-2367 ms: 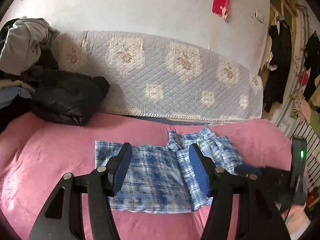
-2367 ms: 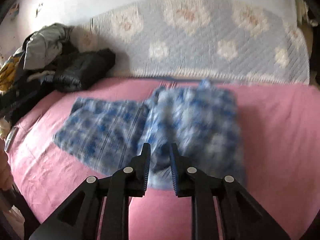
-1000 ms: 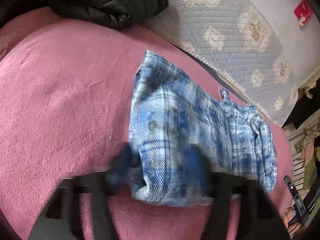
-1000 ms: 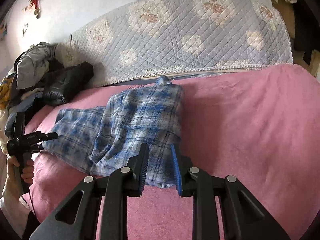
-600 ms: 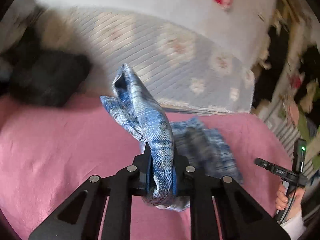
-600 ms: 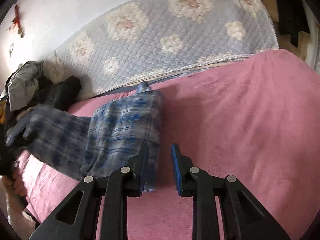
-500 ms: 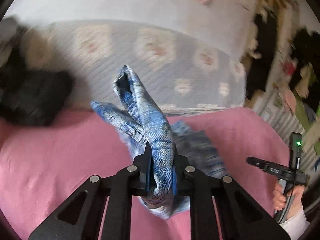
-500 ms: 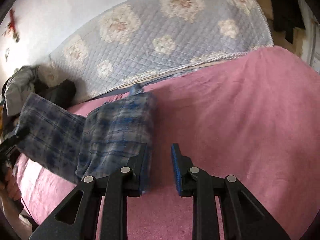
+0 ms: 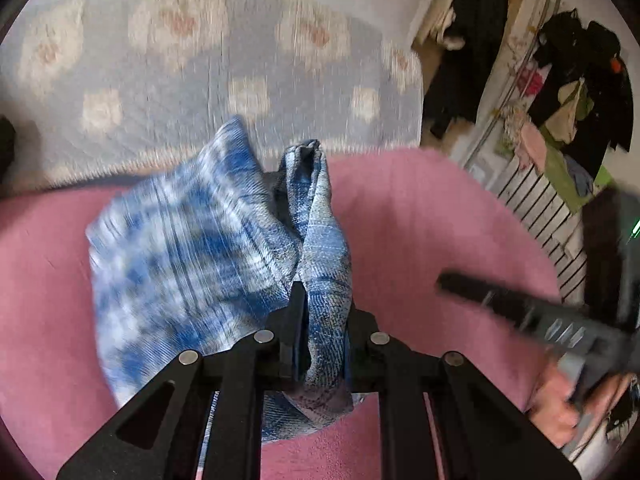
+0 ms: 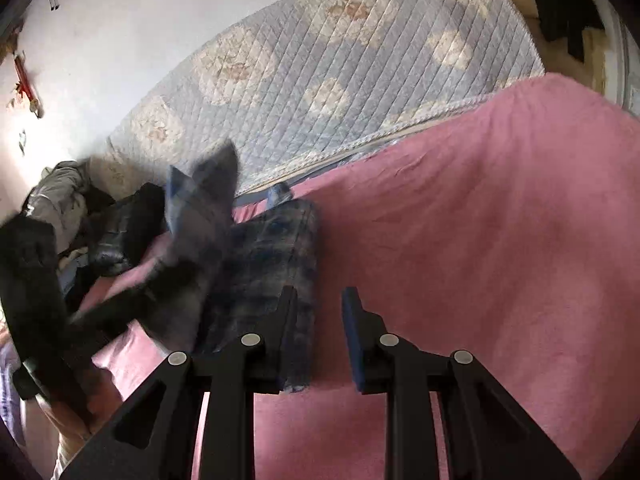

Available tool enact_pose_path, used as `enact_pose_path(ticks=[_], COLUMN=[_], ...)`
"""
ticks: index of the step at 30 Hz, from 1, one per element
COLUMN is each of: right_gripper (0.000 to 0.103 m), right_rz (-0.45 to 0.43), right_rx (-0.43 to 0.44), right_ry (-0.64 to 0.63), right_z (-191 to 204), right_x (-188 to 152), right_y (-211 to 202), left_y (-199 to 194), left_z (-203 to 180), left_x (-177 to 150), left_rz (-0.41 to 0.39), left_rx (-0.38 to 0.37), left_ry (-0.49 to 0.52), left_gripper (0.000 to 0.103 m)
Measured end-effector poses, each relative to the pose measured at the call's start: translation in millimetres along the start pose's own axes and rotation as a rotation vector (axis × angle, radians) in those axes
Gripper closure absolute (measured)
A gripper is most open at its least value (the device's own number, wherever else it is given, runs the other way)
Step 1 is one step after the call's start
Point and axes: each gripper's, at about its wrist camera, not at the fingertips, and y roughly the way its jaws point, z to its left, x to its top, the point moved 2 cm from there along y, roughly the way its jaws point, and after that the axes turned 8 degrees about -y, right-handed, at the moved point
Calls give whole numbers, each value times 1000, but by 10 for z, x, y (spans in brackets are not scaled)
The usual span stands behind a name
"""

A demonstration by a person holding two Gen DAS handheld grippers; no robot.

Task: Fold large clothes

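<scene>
A blue and white plaid shirt (image 9: 192, 264) lies partly folded on the pink bed cover (image 9: 420, 220). My left gripper (image 9: 322, 332) is shut on a bunched edge of the shirt and holds it lifted above the rest. In the right wrist view the shirt (image 10: 272, 264) lies left of centre, with the lifted part (image 10: 200, 208) blurred. My right gripper (image 10: 318, 320) is open with nothing between its jaws; its left finger (image 10: 288, 316) is beside the shirt's right edge. The right gripper also shows in the left wrist view (image 9: 520, 312), blurred.
A quilted floral cover (image 10: 340, 72) leans on the wall behind the bed. Dark jackets and clothes (image 10: 116, 232) are piled at the bed's left end. Hanging clothes (image 9: 580, 80) and a white radiator (image 9: 536, 208) stand at the right. Bare pink cover (image 10: 500, 240) spreads to the right.
My left gripper has carried the gripped shirt edge up and to the right over the rest of the shirt. My right gripper has shifted right, off the shirt, staying open.
</scene>
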Motion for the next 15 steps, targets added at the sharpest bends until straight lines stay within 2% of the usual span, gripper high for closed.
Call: enact_pose_path(ticks=[2,4,5,6,7,10,11,12,13,15], right_gripper=[78,77,75,73,70,68,68,68,68,68], right_rz=[-3,-2,-6,-11,-19,-30,-32,-35,-37,-42], right_rx=[-11,12,18,14,5,-6,2,11,17,33], right_ry=[3,11,13,12,9,1,-2,-8,-18,-58], right_z=[-28,-55,-64,-74,-82,-72,-56,-30,-1,110], right_x=[20,44,58,69,80,113,120,128,137,159], right_y=[-9,-24,-37,-46,-59,-66,-66,-63,-60,-44], left_y=[105,84,35,-32,-138,-400,-506,-597,-684,-752], left_z=[38,74,71,55,61,7,34,91,197,509], left_x=[-93,-142,-156,-172,-208,-274,-290,-290,-281,-245], left_rz=[28,21,24,27,20,-34,-75,-127,-186,-199], left_rx=[-7,-55,-99,-133,-135,-56,-10,67,161,228], left_ry=[-9,-32,-42,-41,-31,34,46,54,47,-34], left_gripper=[87,73,57,49,49,46,39,31,30,30])
